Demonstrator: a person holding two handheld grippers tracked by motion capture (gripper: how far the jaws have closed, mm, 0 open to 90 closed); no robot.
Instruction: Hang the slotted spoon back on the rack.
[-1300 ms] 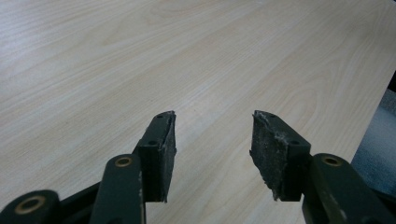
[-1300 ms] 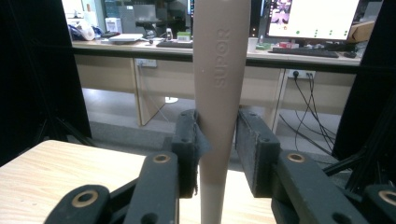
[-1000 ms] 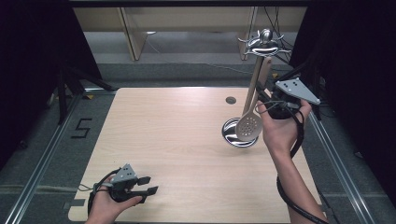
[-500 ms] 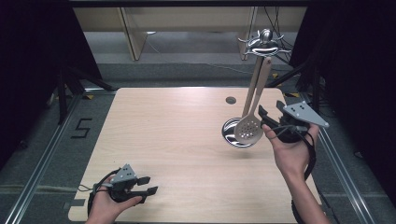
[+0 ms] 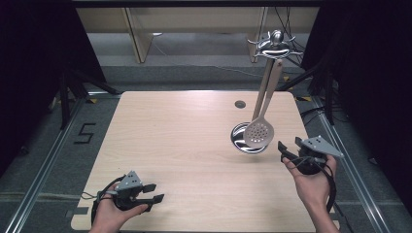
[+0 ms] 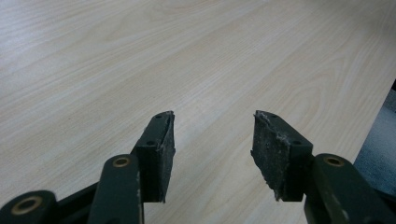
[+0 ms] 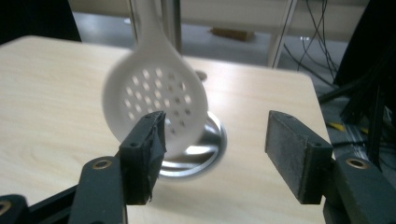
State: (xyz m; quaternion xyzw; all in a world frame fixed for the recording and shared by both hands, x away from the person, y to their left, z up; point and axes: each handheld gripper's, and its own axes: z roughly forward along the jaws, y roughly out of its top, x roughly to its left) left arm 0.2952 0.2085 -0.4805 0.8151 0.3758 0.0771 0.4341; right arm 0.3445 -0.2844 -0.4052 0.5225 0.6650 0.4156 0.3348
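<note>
Slotted spoon [image 5: 259, 132] hangs from rack [image 5: 275, 44], centre right, above its round base [image 5: 241, 139]. Right gripper [image 5: 290, 151] just opened wide, empty, lower right. Left gripper [image 5: 149, 192] wide, empty, lower left. Risk: swinging spoon could slip off hook.

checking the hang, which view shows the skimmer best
The high view: the whole skimmer shows, hanging by its handle from the stand with its holed head over the round base. The right gripper view gives only the blurred head close up, past the open tongs. The left gripper view faces bare table.
</note>
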